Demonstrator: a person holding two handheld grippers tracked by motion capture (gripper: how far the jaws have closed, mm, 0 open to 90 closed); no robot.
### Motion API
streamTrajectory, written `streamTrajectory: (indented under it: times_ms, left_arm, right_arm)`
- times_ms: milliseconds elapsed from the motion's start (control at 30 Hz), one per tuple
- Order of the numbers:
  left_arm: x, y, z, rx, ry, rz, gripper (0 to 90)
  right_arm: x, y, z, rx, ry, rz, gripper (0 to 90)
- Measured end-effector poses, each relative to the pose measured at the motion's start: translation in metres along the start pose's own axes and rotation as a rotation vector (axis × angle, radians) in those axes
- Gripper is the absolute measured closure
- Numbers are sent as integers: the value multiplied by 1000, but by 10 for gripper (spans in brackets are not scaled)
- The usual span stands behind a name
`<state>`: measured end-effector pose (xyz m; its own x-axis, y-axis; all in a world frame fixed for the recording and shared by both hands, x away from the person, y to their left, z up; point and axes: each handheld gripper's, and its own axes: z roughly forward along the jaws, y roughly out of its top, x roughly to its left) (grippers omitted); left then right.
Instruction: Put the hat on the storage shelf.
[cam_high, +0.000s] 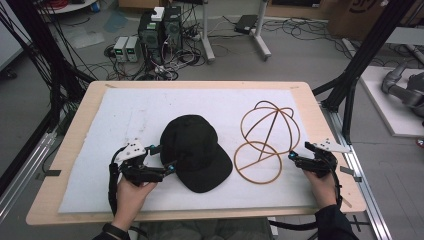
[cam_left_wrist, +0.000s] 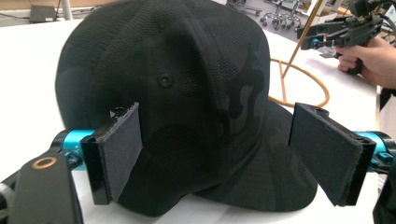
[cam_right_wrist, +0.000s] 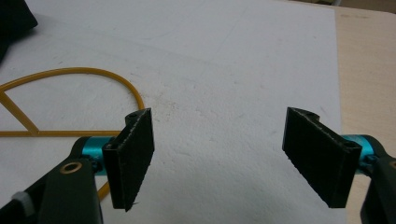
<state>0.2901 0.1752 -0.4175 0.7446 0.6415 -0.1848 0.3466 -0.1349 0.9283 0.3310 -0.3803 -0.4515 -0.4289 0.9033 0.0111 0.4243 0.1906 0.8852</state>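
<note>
A white mat (cam_high: 150, 115) covered the wooden table (cam_high: 80, 125). At its middle lay the black cap (cam_high: 195, 150); the left gripper (cam_high: 161, 157) stood with jaws spread beside its crown. The left gripper view revealed its top button (cam_left_wrist: 164, 80). Right of it stood the wire stand (cam_high: 262, 142), the right gripper (cam_right_wrist: 219, 154) gaping, empty, over mat.

Light wood tabletop (cam_high: 80, 130) carries a white mat (cam_high: 150, 107) covering most of it. A black cap (cam_high: 195, 150) lies on the mat near its middle. Right of the cap, just beside it, a yellow-brown wire frame (cam_high: 265, 142) stands on the mat.
</note>
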Motion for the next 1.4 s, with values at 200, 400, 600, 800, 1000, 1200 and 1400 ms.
streamTrajectory:
  times_ms: [200,400,600,800,1000,1200,1400]
  left_arm:
    - [-5,2,9,-10,-11,-9,155]
    - [-10,2,18,13,-1,-1,197]
    - [-11,2,22,24,39,-12,282]
    - [-9,2,22,18,67,-25,421]
    - [-10,3,20,4,74,-41,498]
    - [-11,1,25,30,70,-29,553]
    - [-12,-1,25,11,56,-35,762]
  right_arm:
    - [1,0,0,7,1,-4,247]
    - [1,0,1,11,1,-7,247]
    - [2,1,1,21,4,-17,248]
    - [3,1,2,28,3,-15,249]
    - [3,1,2,31,3,-19,249]
    - [3,1,3,30,3,-30,250]
    - [4,1,3,36,1,-31,250]
